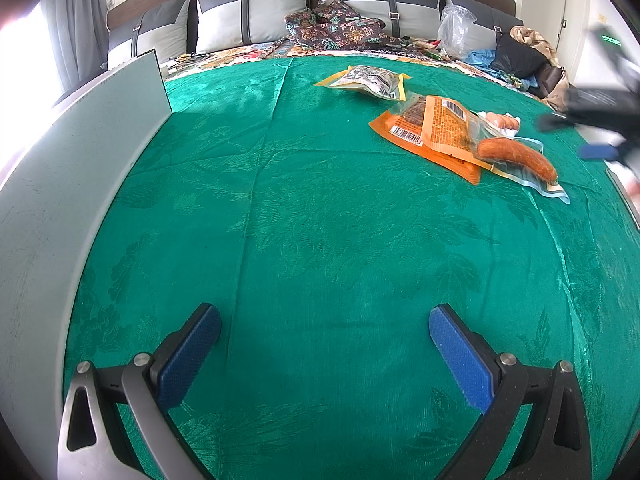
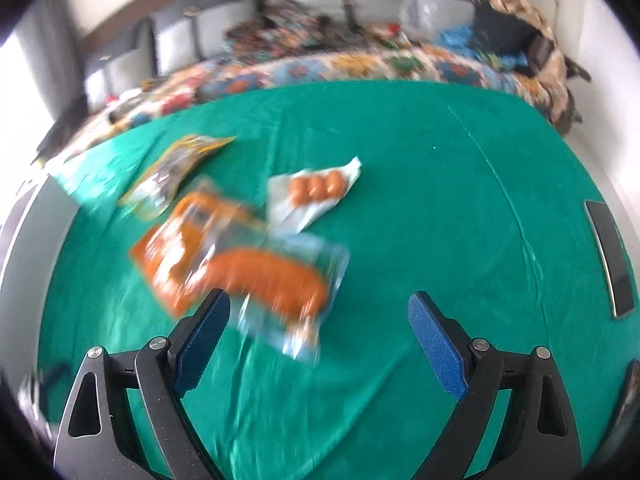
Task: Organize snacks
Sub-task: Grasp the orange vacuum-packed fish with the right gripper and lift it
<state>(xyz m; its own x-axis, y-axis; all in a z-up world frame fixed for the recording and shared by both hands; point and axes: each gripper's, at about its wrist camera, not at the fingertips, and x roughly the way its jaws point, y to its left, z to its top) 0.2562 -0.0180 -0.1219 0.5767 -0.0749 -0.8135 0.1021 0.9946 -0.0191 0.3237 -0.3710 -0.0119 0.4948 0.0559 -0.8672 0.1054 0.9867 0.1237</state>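
Note:
Several snack packs lie on a green cloth. A clear pack with a long sausage lies on an orange pack; both show blurred in the right wrist view, sausage, orange pack. A small pack of three round sausages lies behind them, partly hidden in the left view. A yellow-edged grey pack lies farther back. My left gripper is open and empty over bare cloth. My right gripper is open, just in front of the sausage pack, and appears blurred at the left view's right edge.
A grey board stands upright along the left edge of the cloth. A dark flat strip lies at the cloth's right edge. Behind are a patterned bedspread, grey pillows, a plastic bag and piled clothes.

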